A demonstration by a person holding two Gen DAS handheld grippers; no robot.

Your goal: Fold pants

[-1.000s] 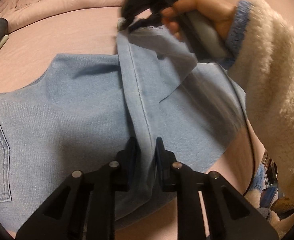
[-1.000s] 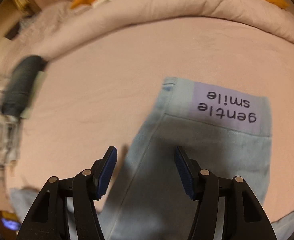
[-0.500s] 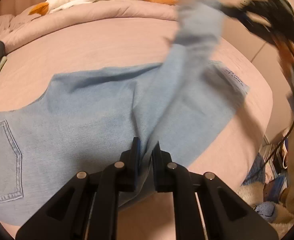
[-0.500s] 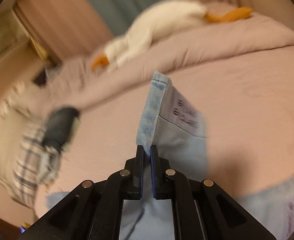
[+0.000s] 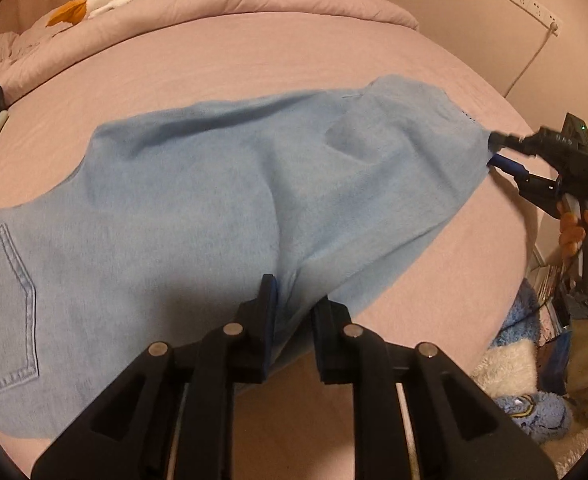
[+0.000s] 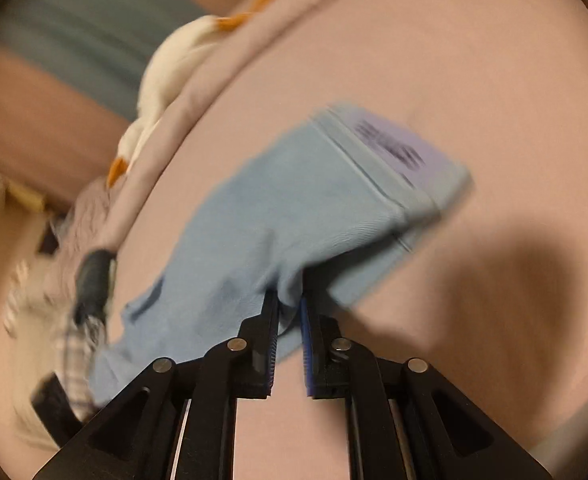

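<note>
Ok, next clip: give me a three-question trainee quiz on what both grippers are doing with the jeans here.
1. True or false: the left gripper is shut on the light blue denim pants.
2. What does the right gripper clamp? A) the white plush goose B) a pants leg near its hem C) nothing
3. Fill in: the pants lie on a ____ bed sheet.

Key: 1 true; 2 B; 3 pink.
</note>
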